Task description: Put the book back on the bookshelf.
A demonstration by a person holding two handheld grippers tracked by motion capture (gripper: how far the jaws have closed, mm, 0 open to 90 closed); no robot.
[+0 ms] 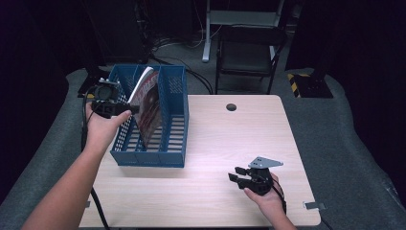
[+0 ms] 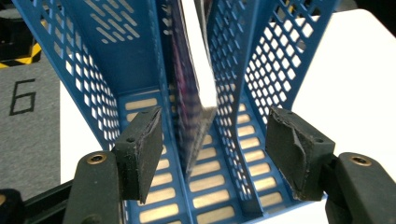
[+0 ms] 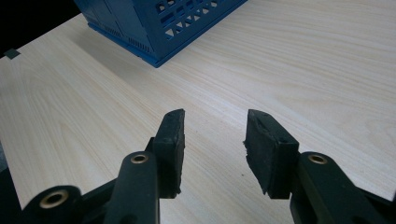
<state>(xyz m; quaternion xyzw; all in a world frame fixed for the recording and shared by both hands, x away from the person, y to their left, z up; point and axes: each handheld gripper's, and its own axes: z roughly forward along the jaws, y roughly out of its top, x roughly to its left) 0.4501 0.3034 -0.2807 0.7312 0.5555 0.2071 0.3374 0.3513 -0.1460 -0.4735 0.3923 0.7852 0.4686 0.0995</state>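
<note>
Blue perforated plastic rack (image 1: pixel 165 120), glossy paper book (image 1: pixel 149 103), matt pale-wood table (image 1: pixel 230 139).

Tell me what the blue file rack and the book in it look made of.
Blue file rack: looks like moulded plastic, matt to slightly glossy; one uniform colour with punched hole and slot patterns in its walls and floor. Book: paper, with a glossy printed cover that catches light and a white page edge visible.
</note>
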